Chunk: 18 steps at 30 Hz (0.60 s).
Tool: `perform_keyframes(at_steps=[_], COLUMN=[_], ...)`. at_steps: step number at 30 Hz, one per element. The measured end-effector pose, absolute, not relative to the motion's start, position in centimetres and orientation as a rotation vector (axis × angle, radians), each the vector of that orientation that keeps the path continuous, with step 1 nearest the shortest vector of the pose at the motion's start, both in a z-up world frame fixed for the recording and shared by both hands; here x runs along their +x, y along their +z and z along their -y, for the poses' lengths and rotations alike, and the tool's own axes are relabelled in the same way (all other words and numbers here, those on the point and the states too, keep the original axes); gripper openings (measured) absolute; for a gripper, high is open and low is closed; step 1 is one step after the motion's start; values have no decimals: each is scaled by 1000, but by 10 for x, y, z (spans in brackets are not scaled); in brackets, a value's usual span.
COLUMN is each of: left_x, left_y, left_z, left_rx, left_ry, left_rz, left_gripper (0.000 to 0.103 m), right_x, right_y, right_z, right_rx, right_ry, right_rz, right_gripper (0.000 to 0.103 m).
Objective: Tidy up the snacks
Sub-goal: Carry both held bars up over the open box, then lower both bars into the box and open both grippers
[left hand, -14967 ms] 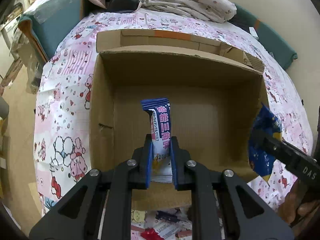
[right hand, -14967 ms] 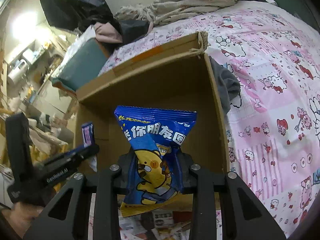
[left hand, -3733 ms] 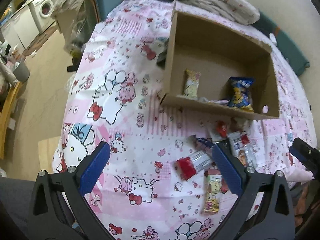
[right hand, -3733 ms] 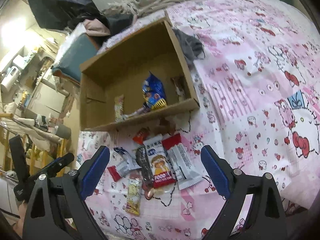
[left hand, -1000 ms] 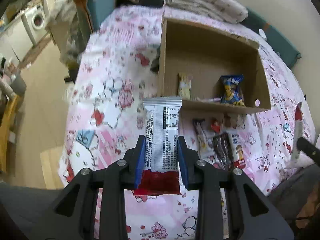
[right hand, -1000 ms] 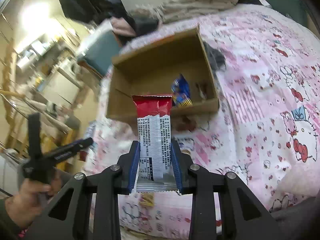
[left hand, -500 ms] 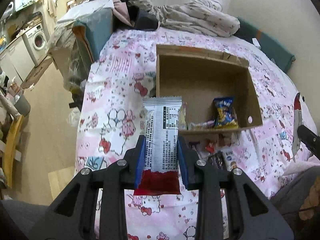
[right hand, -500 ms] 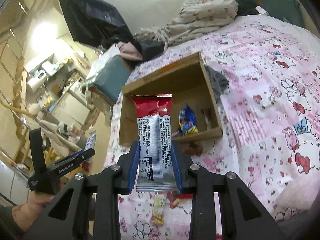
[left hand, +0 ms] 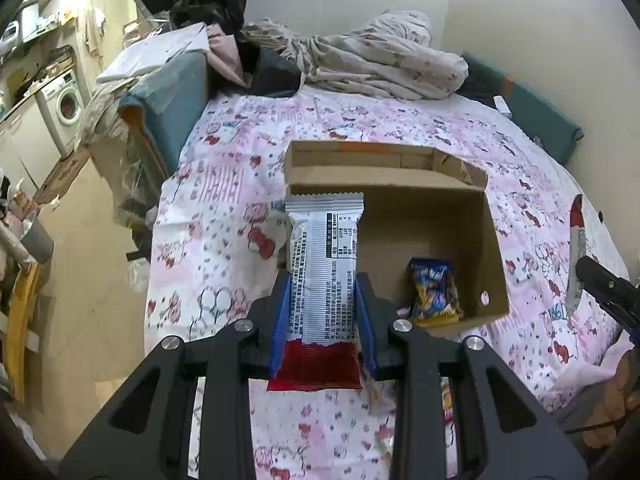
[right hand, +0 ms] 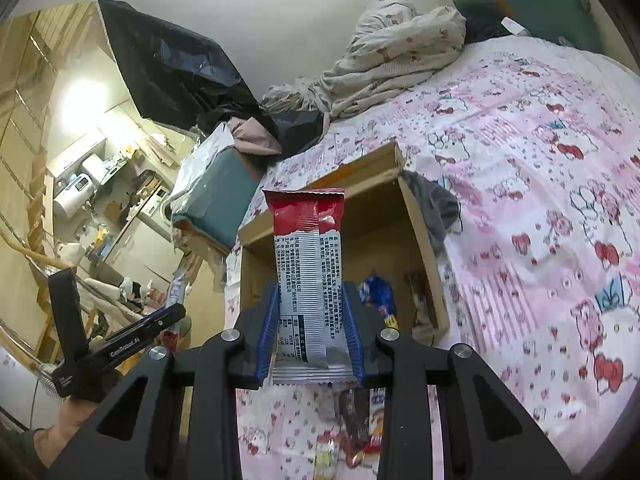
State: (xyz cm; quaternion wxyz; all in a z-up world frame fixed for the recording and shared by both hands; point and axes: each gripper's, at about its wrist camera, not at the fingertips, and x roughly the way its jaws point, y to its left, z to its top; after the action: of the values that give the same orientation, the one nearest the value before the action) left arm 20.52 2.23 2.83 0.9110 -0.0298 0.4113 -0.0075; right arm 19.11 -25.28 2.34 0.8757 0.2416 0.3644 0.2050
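While both hands hang above bed (left hand: 400, 128), each gripper tilts down toward cardboard box (left hand: 494, 240). Left gripper (left hand: 323, 312): jaws narrow, clamped on silver snack bar (left hand: 324, 256), red end nearest cam. Right gripper (right hand: 310, 334): jaws narrow too, pinching 2nd bar (right hand: 308, 280), red end up. Bars held: 2, one per gripper. Box: 1, on sheet, open top; blue snack bag (left hand: 434, 292) inside w/ at least 1 more packet, exact count unclear. Few loose packets (right hand: 352, 424) on sheet near box front.

A crumpled blanket (left hand: 384, 60) is heaped at the head of the bed (left hand: 224, 208). A washing machine (left hand: 66, 106) is seen beyond, left.
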Motion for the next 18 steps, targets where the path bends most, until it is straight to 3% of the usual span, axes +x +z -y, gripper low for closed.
perform_keyframes(at_steps=[10, 18], left_x=[250, 273], left_y=[23, -15], left_z=[-2, 10], left_rx=[-15, -2], left_ry=[-33, -54], left_rz=[-834, -870], left_gripper=[27, 27], right_x=[245, 273], right_y=[10, -33], right_z=[246, 235], right_rx=[480, 479], right_ry=[409, 412], right_rz=[-794, -883], right_gripper=[32, 32])
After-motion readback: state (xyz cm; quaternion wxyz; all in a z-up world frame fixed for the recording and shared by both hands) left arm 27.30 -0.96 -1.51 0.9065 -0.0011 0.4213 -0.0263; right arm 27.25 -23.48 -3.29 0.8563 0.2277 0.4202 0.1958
